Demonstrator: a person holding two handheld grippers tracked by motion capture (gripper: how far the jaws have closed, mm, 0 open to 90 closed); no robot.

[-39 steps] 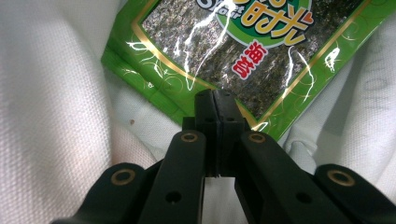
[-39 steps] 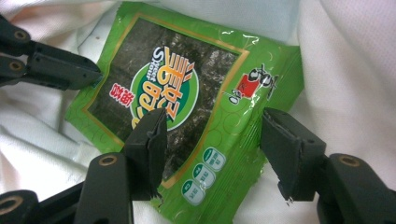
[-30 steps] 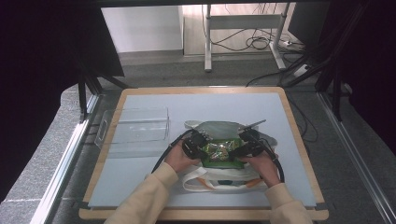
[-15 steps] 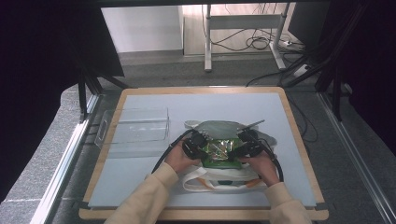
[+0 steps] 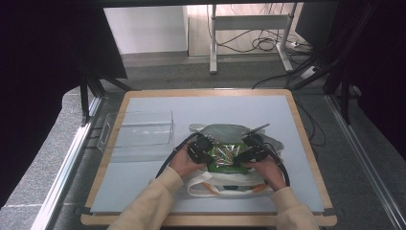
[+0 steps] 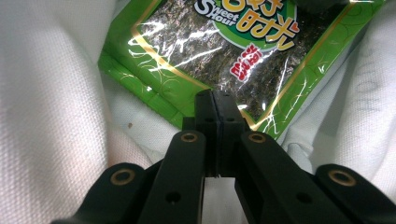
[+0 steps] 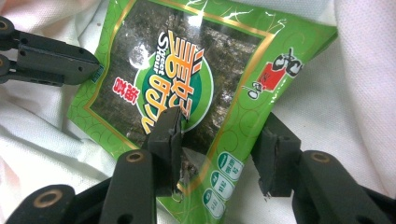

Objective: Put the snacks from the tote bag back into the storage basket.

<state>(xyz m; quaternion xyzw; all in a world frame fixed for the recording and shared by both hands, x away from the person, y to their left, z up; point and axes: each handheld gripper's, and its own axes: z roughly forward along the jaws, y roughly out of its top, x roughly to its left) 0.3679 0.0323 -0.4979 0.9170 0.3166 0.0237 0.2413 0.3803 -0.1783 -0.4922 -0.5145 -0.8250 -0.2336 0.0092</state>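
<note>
a: what sits at the centre of the frame?

b: a green seaweed snack packet [image 5: 226,157], glossy, lying on a white cloth bag [image 5: 225,182] in the lower middle of the high view, on the pale tabletop [image 5: 158,191]. in the right gripper view the packet [image 7: 187,98] runs from the upper middle down to the bottom centre, white cloth [image 7: 355,107] on both sides of it.

a: and the left gripper?

b: the left gripper [image 5: 198,147] is at the packet's left edge in the high view. in its own view the jaws are pressed tight together at centre frame [image 6: 215,114], tips over the packet's lower green border [image 6: 243,51]; whether they pinch that border or the cloth [image 6: 51,116] i cannot tell.

a: the right one?

b: the right gripper [image 5: 253,152] is at the packet's right edge. in its own view the jaws stand apart [image 7: 222,154] and have just been opening a little; the packet's lower corner lies between them, the left pad resting on the film, the right pad clear of it. the other gripper [image 7: 51,58] reaches in at the upper left of that view, its tip on the packet's far edge.

a: around them?

b: a clear plastic box [image 5: 143,134] to the left in the high view, a grey cloth [image 5: 225,130] just above the packet, both sleeves entering from the bottom.
</note>
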